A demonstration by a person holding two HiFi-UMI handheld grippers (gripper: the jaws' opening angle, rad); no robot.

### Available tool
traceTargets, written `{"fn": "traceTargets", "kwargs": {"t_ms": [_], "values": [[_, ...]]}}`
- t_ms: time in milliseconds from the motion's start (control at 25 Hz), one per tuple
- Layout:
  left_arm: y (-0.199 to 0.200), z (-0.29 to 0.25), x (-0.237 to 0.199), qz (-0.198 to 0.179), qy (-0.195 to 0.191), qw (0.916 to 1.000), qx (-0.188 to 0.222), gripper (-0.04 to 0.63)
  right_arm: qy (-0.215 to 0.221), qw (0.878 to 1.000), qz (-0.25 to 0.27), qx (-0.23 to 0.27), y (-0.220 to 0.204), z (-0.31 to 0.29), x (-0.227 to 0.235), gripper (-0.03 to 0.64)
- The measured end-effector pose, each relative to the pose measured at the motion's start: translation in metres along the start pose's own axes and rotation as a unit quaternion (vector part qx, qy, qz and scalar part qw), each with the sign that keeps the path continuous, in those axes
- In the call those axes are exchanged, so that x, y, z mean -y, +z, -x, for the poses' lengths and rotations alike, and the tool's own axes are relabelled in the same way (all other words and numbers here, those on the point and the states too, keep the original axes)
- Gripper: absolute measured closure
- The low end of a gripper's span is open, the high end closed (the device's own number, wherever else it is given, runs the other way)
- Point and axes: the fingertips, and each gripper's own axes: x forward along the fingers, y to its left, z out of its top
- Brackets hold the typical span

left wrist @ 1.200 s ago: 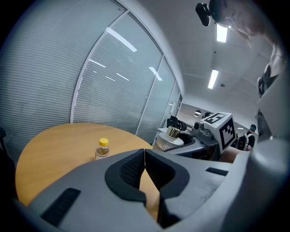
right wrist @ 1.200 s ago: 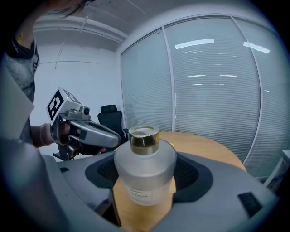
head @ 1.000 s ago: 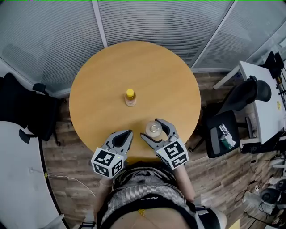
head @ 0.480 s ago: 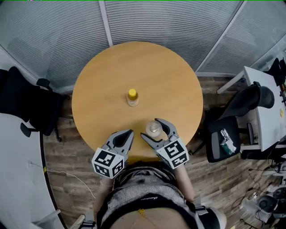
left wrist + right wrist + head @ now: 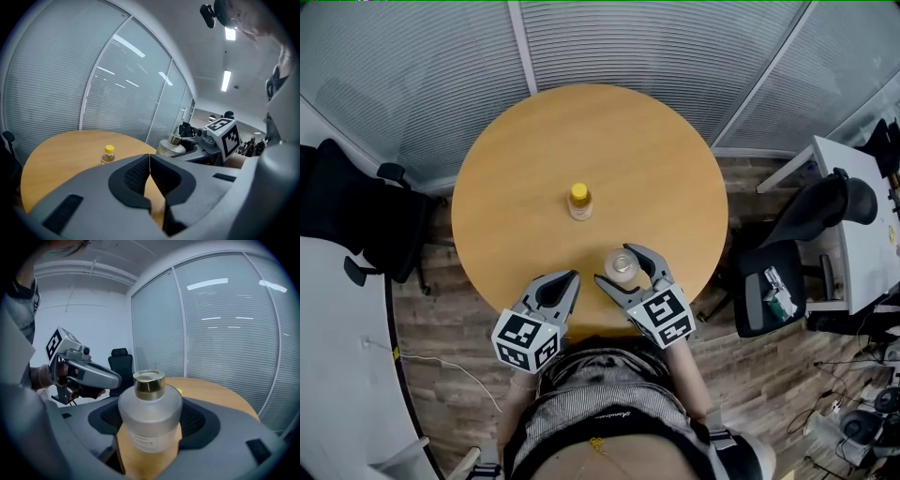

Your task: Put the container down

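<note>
Frosted glass, round-shouldered and gold-capped, the container (image 5: 149, 418) stands upright.

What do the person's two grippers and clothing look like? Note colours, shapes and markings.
The left gripper and right gripper match: grey moulded bodies, curved jaws lined with black ribbed pads, each with a white cube of black square markers. The person wears a grey striped top.

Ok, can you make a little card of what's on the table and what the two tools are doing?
table: round, wooden
right tool: shut on container
container: frosted, gold cap, upright, by the table's near edge
left tool: shut, empty, beside the right tool
bottle: small, yellow cap, mid-table, alone
</note>
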Motion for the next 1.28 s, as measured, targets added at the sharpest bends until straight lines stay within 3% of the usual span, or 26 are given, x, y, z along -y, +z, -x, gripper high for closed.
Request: {"fn": "traceTargets", "kwargs": {"t_ms": [1280], "values": [[-0.038, 0.019, -0.03, 0.045, 0.048, 0.9972, -0.036, 0.574, 0.05, 0.996, 0.007, -0.08, -0.093, -0.062, -0.002, 0.268]]}}
